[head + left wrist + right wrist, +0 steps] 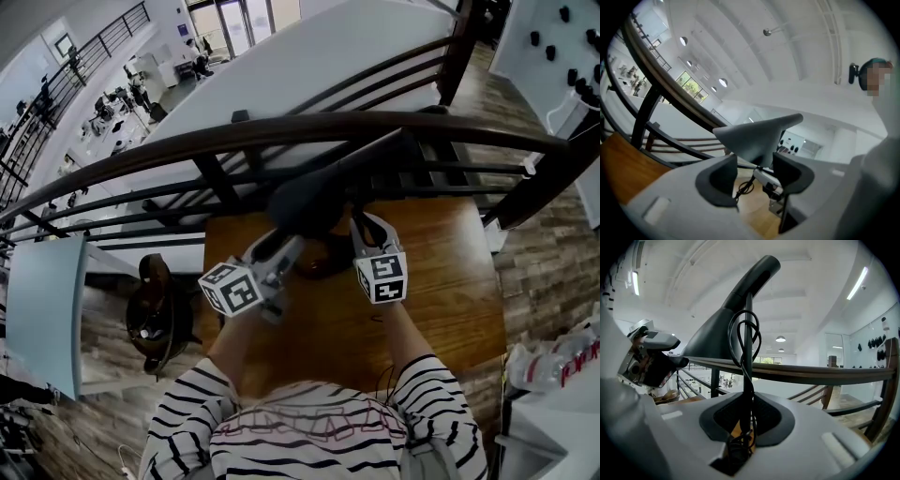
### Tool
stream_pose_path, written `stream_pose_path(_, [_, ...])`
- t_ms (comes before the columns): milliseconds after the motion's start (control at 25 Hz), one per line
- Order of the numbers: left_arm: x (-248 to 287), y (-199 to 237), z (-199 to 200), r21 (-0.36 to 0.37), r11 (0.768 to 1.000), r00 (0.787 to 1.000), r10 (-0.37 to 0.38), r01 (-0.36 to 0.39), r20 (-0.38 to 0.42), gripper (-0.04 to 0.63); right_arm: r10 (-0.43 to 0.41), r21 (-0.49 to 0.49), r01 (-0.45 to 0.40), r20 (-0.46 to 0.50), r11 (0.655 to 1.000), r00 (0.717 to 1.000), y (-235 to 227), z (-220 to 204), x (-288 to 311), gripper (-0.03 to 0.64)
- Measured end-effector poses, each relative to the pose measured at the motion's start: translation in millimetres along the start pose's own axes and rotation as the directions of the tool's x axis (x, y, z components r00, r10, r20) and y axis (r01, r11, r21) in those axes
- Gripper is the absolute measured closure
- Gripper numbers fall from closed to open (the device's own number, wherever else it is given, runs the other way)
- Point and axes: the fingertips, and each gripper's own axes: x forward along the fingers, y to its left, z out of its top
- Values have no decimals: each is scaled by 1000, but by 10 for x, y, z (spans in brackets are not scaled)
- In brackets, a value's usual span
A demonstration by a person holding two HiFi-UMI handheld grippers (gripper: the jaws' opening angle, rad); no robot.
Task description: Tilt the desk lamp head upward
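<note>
A dark grey desk lamp stands on the wooden table (441, 291), with its cone-shaped head (305, 202) hanging over the round base (323, 258). My left gripper (289, 246) is at the head. In the left gripper view its jaws (757, 176) stand open, and the head's (759, 133) narrow underside sits between the fingertips without pad contact. My right gripper (361, 227) is shut on the lamp's thin upright stem (748, 333). The pads (747, 420) close around the stem and the looped black cord (739, 341). The head (710, 341) rises to the stem's left.
A dark curved railing (281, 141) runs right behind the table, close above the lamp. A chair with a bag (155, 319) stands left of the table. Plastic bottles (553, 361) lie at the right, and a white board with pegs (562, 56) is at the far right.
</note>
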Motion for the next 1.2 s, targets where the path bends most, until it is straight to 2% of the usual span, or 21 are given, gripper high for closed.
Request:
stream_pose_path(240, [-15, 19, 11, -35, 999, 1000, 1, -1, -3, 405, -4, 12, 4, -5, 1000, 1000, 0, -7, -18, 557])
stream_pose_path(520, [-10, -1, 27, -68, 997, 999, -25, 24, -23, 403, -5, 2, 5, -18, 1000, 1000, -17, -4, -25, 557])
stream_pose_path(1000, [-105, 3, 198, -26, 1000, 1000, -10, 9, -4, 407, -6, -15, 6, -35, 1000, 999, -9, -32, -10, 558])
stream_pose_path(1200, [-173, -19, 394, 18, 1000, 1000, -1, 1, 12, 407, -4, -9, 4, -38, 1000, 999, -14, -21, -2, 558])
